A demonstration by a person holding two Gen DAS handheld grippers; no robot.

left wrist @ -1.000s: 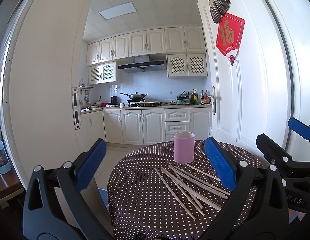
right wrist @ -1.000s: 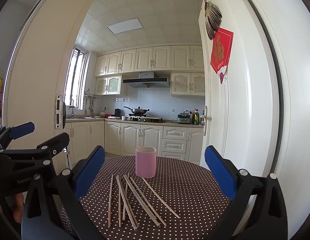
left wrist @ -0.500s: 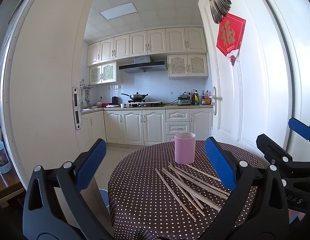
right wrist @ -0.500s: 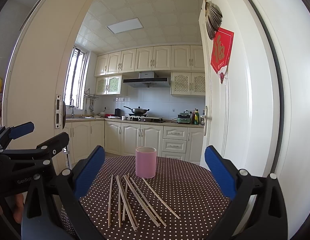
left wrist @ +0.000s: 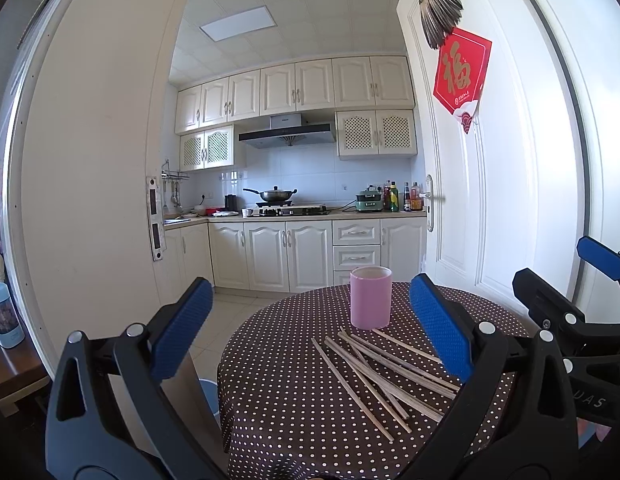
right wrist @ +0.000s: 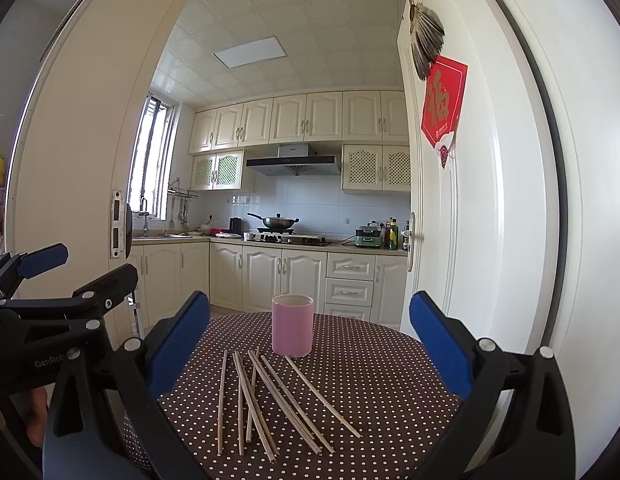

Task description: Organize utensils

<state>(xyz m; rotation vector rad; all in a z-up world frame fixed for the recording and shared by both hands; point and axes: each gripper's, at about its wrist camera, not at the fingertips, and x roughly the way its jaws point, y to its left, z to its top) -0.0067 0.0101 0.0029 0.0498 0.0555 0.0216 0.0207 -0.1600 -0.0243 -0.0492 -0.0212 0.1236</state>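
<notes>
Risking a Scattered Pile and a Tipped Cup

Lying crossed, the chopsticks may drag neighbours or roll away if one is pinched carelessly; a bump could topple the pink cup just beyond them on the desk. Left gripper and right gripper hover level, jaws wide apart, holding nothing.

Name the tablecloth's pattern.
Dark brown tablecloth with small white polka dots, clearest in the right wrist view.
</notes>
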